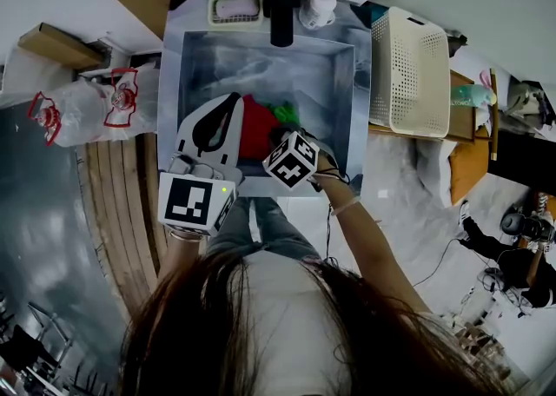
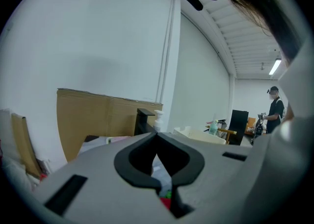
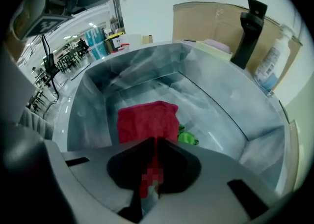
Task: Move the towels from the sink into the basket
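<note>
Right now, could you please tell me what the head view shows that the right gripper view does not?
Only the head view shows the white basket beside the sink and the plastic bags on its other side. Only the right gripper view shows the right tongs closed on the red towel, and distant tables in the room behind. Both show the sink, the red towel, the green towel next to it, the black tap and the soap bottle.
</note>
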A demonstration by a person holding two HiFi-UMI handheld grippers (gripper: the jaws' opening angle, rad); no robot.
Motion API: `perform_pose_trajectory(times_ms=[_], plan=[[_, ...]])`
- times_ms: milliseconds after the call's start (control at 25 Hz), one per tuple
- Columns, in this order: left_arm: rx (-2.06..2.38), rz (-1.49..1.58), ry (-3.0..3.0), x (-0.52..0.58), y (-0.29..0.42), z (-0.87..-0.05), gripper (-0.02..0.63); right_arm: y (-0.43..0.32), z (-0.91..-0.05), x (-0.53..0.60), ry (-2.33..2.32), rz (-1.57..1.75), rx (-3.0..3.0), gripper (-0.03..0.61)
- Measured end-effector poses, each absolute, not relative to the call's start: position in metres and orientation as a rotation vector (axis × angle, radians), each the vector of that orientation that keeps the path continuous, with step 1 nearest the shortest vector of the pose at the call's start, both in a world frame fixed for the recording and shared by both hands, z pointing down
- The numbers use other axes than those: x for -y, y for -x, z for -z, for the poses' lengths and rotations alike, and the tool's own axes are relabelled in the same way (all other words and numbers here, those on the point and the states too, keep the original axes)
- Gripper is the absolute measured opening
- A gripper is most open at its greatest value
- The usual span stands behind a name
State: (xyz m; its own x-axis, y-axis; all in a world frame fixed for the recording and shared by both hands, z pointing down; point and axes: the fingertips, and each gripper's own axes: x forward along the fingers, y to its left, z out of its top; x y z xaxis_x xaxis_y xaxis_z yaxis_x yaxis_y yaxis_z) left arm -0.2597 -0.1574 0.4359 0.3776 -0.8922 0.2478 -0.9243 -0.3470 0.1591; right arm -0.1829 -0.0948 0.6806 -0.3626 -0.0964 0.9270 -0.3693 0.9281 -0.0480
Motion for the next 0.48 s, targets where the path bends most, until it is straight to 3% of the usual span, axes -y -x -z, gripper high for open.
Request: perform_pose_trajectory(times_ms=[480], plan=[[1.595,-0.142,-2.412,0.155,0.262,-0.420,0.006,0.185,-0.615,0.095,-0.541,-0.410,2.099,0.038]])
